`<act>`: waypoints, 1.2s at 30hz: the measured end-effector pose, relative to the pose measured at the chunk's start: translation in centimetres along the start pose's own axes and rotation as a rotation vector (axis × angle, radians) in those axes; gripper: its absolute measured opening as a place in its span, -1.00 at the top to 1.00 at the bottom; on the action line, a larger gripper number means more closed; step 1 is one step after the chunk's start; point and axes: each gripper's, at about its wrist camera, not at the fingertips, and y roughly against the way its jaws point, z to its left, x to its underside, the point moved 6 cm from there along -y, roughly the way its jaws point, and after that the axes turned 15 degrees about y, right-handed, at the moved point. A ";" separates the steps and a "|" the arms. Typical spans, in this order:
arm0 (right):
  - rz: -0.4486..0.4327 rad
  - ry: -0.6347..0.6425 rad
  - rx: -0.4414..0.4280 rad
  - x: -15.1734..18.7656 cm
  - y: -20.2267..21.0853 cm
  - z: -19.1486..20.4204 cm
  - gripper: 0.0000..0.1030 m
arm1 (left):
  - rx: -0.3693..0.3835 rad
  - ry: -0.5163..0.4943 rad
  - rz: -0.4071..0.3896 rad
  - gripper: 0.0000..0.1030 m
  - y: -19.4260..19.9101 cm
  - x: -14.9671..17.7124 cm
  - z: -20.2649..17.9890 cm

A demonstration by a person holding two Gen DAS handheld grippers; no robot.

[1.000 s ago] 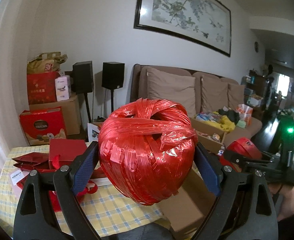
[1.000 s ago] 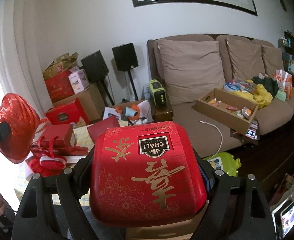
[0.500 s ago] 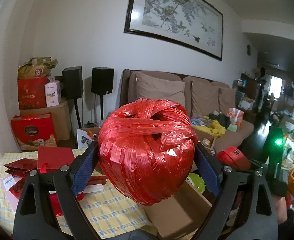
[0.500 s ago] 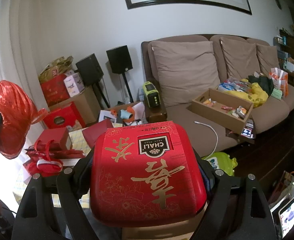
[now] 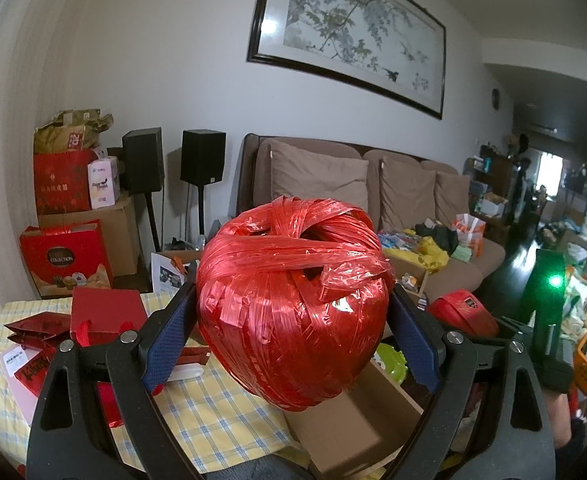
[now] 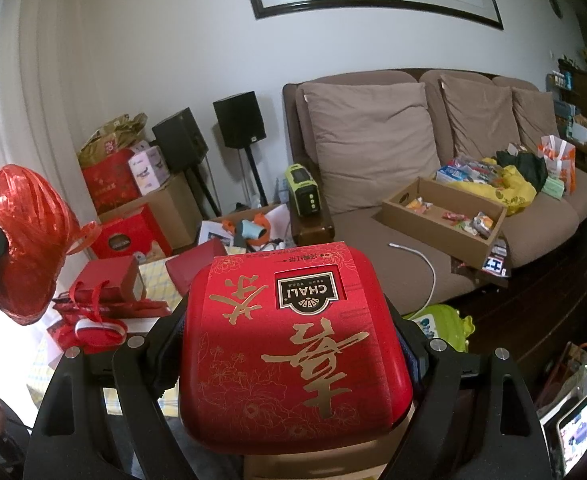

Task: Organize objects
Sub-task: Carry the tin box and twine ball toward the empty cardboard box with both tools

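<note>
My left gripper is shut on a big ball of red plastic twine and holds it in the air above a table with a yellow checked cloth. The ball also shows at the left of the right wrist view. My right gripper is shut on a red CHALI tea tin with gold characters, held over a brown cardboard box. The tin also shows at the right of the left wrist view.
Red gift bags and boxes lie on the table's left side. An open cardboard box stands below the ball. A brown sofa holds a cardboard tray of snacks. Two black speakers and stacked boxes stand by the wall.
The left gripper has risen and tilted up a little with the twine ball, so the table sits lower in its view. The right gripper has held almost still with the tin.
</note>
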 end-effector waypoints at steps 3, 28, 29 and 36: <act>-0.001 0.000 0.000 0.0 0.0 0.0 -0.65 | 0.000 -0.001 0.007 -0.76 -0.3 0.5 -0.1; 0.026 -0.027 0.002 0.7 -1.3 -0.3 -0.65 | -0.015 0.006 0.150 -0.77 -4.1 4.5 -0.7; 0.026 -0.027 0.001 0.7 -1.3 -0.3 -0.65 | -0.016 0.007 0.153 -0.77 -4.1 4.6 -0.7; 0.033 -0.036 0.001 0.9 -1.7 -0.8 -0.65 | -0.021 0.004 0.169 -0.77 -4.5 4.9 -0.5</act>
